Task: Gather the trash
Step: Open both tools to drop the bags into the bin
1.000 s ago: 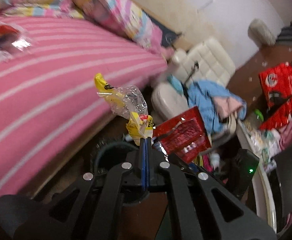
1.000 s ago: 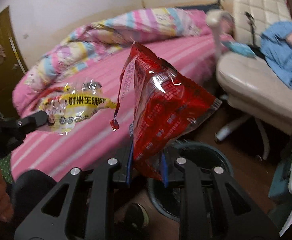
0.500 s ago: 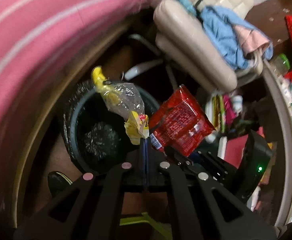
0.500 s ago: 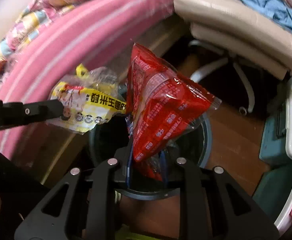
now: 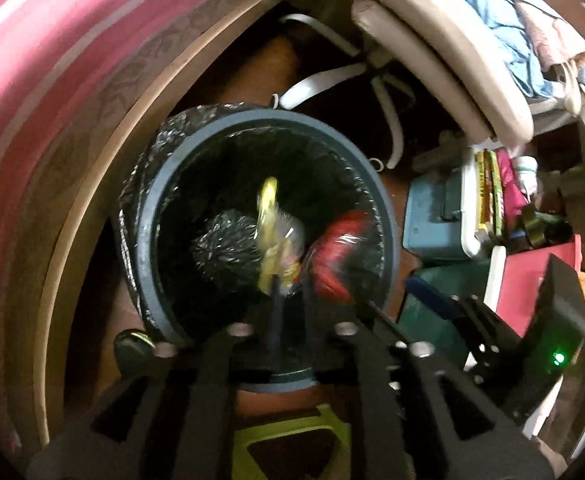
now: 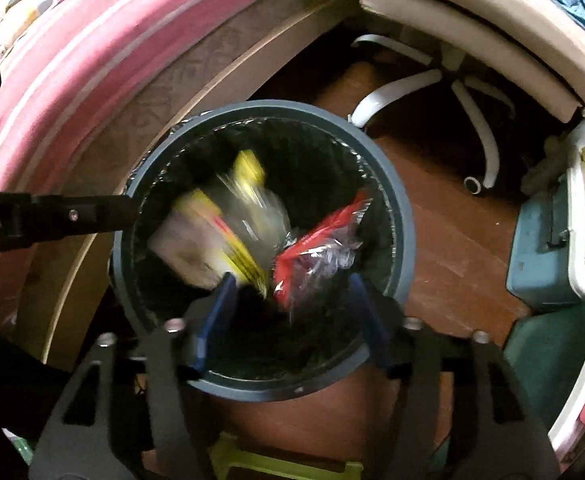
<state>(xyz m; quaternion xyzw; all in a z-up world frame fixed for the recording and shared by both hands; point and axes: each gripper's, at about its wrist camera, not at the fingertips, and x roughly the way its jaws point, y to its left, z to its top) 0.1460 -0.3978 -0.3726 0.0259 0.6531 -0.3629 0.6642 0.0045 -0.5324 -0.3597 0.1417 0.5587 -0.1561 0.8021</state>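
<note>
A round dark blue trash bin (image 5: 180, 152) (image 6: 396, 200) with a black liner stands on the floor below both grippers. My left gripper (image 5: 292, 296) is open a little above the bin mouth; the yellow and clear wrapper (image 5: 272, 236) (image 6: 228, 224) is blurred, loose inside the bin. My right gripper (image 6: 292, 292) is open wide over the bin; the red snack bag (image 6: 316, 240) (image 5: 332, 256) is loose between its blue fingers (image 6: 220, 304), dropping into the bin. The left gripper's finger also shows in the right wrist view (image 6: 72, 216).
A pink striped bed (image 5: 32, 80) with a wooden frame curves along the left. A beige swivel chair (image 6: 472, 40) with white legs stands behind the bin. Teal boxes (image 5: 436, 220) and clutter sit at the right. A green stool (image 6: 284, 464) is below.
Both grippers tipped down over the bin and opened. The yellow wrapper and the red bag left the fingers and are falling into the bin.
</note>
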